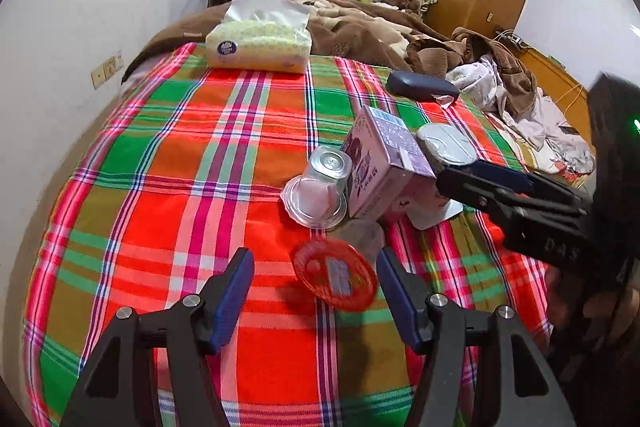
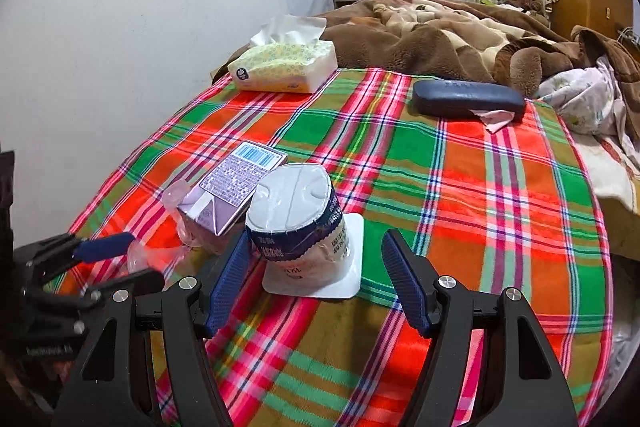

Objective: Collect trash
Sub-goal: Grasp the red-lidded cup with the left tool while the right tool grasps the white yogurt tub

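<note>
Right wrist: carton [image 2: 236,187] apparently against cup [image 2: 300,223].

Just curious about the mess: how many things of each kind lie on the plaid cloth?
Cups: 3 (clear cup, white tub, red-lidded cup)
Milk carton: 1
Tissue pack: 1
Dark case: 1
Pink paper scrap: 1
Total: 7

The left gripper [image 1: 316,291], black-framed with blue ribbed pads, angles downward with its jaws parted and nothing pressed between them. The matching right gripper [image 2: 314,279] tilts down likewise, jaws spread wide (pads touching nothing).
</note>
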The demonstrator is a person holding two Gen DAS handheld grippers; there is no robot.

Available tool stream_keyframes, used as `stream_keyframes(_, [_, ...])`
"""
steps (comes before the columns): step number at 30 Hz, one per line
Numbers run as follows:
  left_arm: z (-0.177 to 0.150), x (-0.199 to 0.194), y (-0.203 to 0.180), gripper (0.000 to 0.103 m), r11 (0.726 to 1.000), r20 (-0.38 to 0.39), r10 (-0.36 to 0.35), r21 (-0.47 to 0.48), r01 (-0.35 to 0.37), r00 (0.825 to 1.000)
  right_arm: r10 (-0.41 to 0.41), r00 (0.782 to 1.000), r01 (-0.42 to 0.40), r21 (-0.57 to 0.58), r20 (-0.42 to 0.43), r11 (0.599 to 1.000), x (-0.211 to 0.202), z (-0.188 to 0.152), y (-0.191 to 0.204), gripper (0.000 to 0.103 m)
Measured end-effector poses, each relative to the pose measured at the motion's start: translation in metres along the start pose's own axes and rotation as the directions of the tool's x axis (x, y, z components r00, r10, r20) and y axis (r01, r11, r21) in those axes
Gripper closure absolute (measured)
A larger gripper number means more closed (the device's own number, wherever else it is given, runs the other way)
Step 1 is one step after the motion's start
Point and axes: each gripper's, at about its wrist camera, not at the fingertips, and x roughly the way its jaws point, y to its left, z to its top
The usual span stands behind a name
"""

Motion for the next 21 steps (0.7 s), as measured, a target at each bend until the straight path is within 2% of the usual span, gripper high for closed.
stream_keyframes(3, [0.001,0.008,0.005,0.039,0.999,-0.018,0.012,-0.030,-0.013,1.000,-0.002,1.000,0.002,0.004,0.001,1.000,0.002,0.003,0.000,0.034])
stream_keyframes(7, [0.003,0.018,0.003,0.039,0.999,-0.024,0.048,-0.012,-0.049,0.999,0.000,1.000,0.000,0.003,0.007,1.000,0.004,0.005,-0.001,0.034])
stream_keyframes(9, [0.005,0.017,0.000,0.039,1.000,-0.009,0.019,-0.009,-0.019,1.000,0.001,1.000,-0.001,0.010,0.007,1.000,0.006,0.006,-0.002,0.034])
stream_keyframes(14, [0.013,0.027,0.003,0.039,0.999,-0.017,0.033,-0.009,-0.033,0.999,0.006,1.000,-0.006,0.029,0.017,1.000,0.008,0.008,-0.005,0.034])
stream_keyframes(18, [0.015,0.029,0.000,0.039,1.000,-0.010,0.007,0.000,-0.007,1.000,0.038,0.999,-0.039,0.022,0.024,0.999,0.010,0.010,-0.003,0.034])
stream_keyframes(20, [0.015,0.027,-0.002,0.041,1.000,-0.001,0.011,0.005,-0.011,1.000,0.038,0.999,-0.038,0.013,0.025,0.999,0.011,0.010,-0.002,0.045])
stream_keyframes(21, [0.015,0.027,-0.002,0.049,1.000,0.000,0.005,0.004,-0.005,1.000,0.039,0.999,-0.039,0.013,0.025,0.999,0.012,0.010,-0.001,0.050])
